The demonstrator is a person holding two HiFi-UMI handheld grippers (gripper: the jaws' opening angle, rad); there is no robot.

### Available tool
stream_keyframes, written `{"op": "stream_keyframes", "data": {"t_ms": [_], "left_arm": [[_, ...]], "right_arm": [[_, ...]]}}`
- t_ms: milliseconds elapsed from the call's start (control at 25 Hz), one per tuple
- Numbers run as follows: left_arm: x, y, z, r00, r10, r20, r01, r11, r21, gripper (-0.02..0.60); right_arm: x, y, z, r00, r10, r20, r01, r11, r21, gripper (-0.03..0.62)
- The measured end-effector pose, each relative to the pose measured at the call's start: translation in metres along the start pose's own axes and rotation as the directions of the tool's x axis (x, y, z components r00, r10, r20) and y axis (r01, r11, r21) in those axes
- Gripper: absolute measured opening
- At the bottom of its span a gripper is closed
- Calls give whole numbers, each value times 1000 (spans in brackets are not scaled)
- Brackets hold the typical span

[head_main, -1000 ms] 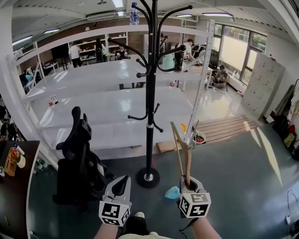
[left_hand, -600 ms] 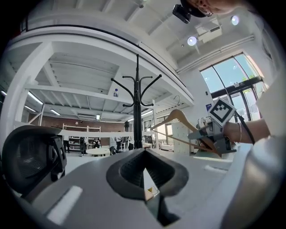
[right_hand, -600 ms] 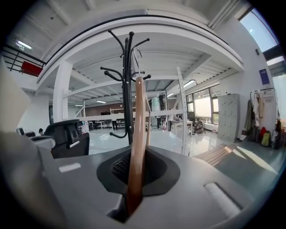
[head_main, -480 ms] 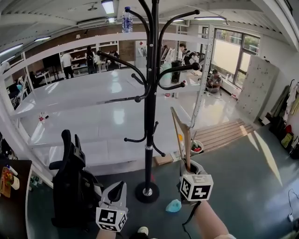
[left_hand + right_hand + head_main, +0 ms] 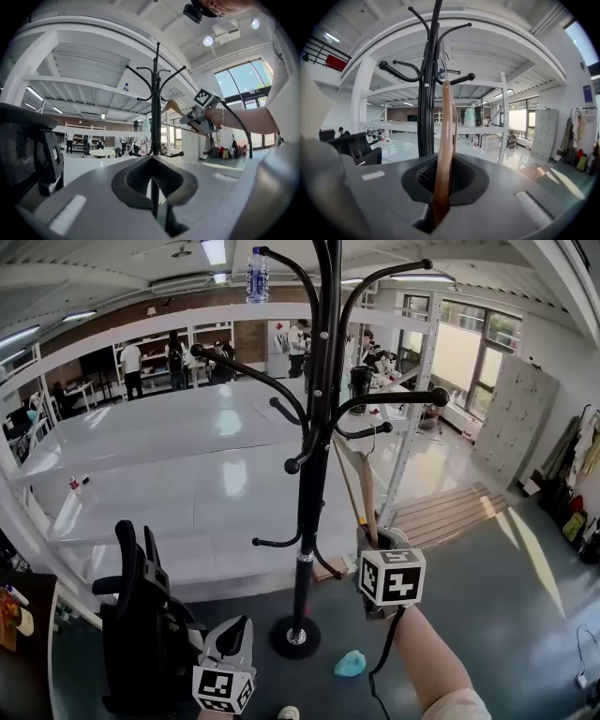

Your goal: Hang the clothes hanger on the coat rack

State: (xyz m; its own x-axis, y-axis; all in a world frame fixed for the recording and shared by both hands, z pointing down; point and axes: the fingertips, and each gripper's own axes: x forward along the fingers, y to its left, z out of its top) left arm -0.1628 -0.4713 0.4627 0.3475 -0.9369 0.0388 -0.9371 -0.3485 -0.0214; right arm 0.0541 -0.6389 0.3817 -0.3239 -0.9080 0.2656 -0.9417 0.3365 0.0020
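The black coat rack stands in the middle of the head view, its curved arms spreading overhead. My right gripper is shut on the lower end of a wooden clothes hanger, held upright just right of the pole. The hanger's top reaches up beside a short right-hand arm; I cannot tell if they touch. In the right gripper view the hanger rises from my jaws in front of the rack. My left gripper hangs low, shut and holding nothing; the left gripper view shows the rack beyond it.
A black office chair stands left of the rack's round base. A light blue object lies on the floor near the base. White shelving runs behind, with a water bottle on top. Several people are at the back.
My right gripper has lifted the hanger up and forward, closer to the rack's right-hand arms. The left gripper has sunk lower in the view and stayed shut.
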Motion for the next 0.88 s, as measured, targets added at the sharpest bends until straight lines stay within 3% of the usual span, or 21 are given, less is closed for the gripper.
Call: {"op": "stream_keyframes", "data": {"t_ms": [440, 880], "left_arm": [[18, 27, -3, 1000, -4, 1, 4, 1000, 4, 0], [23, 26, -8, 999, -42, -14, 42, 999, 12, 0]], "right_arm": [[58, 3, -15, 996, 1, -94, 3, 999, 46, 35], [57, 9, -19, 999, -8, -36, 8, 1000, 19, 64]]}}
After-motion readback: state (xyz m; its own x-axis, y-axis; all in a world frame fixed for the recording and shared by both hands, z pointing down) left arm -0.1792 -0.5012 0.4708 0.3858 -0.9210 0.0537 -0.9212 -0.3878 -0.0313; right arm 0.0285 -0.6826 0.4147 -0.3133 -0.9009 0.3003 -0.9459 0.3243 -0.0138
